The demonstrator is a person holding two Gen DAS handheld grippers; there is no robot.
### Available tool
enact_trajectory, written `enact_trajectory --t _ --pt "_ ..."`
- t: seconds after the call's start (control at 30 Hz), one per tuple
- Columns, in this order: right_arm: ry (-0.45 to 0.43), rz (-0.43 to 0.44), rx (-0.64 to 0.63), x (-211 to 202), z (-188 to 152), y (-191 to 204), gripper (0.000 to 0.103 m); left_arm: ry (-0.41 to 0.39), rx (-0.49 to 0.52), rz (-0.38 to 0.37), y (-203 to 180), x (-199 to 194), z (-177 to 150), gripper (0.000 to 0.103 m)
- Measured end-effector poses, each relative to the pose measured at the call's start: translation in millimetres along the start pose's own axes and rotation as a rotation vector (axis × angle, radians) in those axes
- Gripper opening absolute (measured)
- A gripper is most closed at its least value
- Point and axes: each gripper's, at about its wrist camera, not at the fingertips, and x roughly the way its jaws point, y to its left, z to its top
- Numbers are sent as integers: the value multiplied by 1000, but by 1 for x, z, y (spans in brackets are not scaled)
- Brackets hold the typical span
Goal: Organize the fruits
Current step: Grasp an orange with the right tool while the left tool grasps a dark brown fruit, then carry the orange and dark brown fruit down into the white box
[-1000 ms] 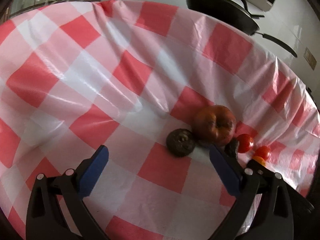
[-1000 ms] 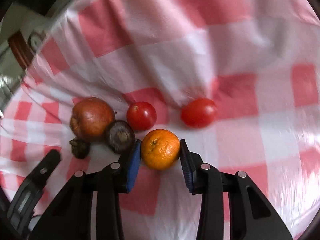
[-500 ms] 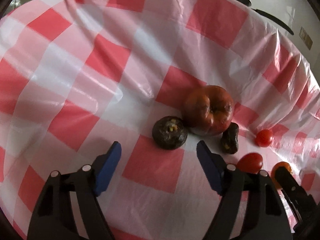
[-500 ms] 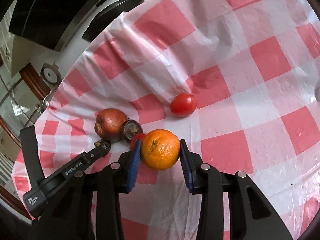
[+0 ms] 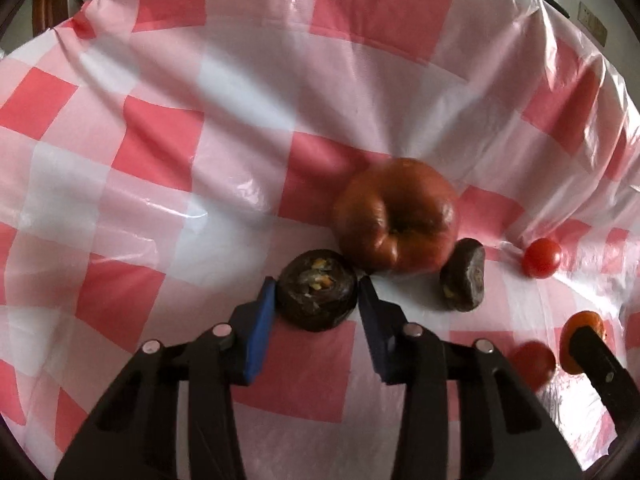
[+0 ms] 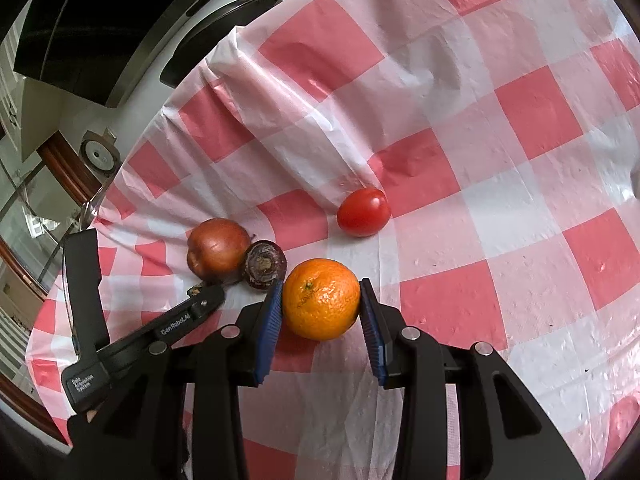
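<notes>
While the left gripper (image 5: 316, 300) has just been closing, its blue pads now sit against both flanks of the dark fruit (image 5: 317, 295), low and centre in the left wrist view, so the fruit lies squarely between the fingers (image 5: 260, 322) and not ahead of them. By my reading, the coming move turns on that: the fruit is round and squat with no long axis, so a straight lift should do, provided the pads truly bite. It looks shrivelled and nearly black, with a pale, orange-flecked patch on top, and it rests on the cloth (image 5: 160, 152) touching the apple (image 5: 396, 216), which stands just above and to the right. Right of the apple lies a second dark fruit (image 5: 463, 276), tilted, and further right a tomato (image 5: 542, 258).

In the right wrist view the left gripper comes in from the lower left, near the apple. At centre the right gripper (image 6: 322, 306) is clamped on the orange (image 6: 321, 299), which looks clear of the cloth, bright, dimpled and firm. Up and to the right of it a tomato lies alone on the cloth.
</notes>
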Motion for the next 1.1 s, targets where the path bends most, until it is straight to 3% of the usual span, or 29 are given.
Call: enact_trajectory --t 0.37,0.73,0.87,1.1 --pt "-16 4 12 -2 0 -5 37 -93 -76 -44 10 -40 -22 41" --pt "-23 9 14 -5 -1 -6 37 -157 -103 -44 35 -118 -97 41" --pt "-94 13 12 -29 -11 -6 37 -188 -132 -67 45 -132 -115 41" --pt "-80 22 -2 -85 -58 3 37 -240 -167 -91 58 -171 -142 41"
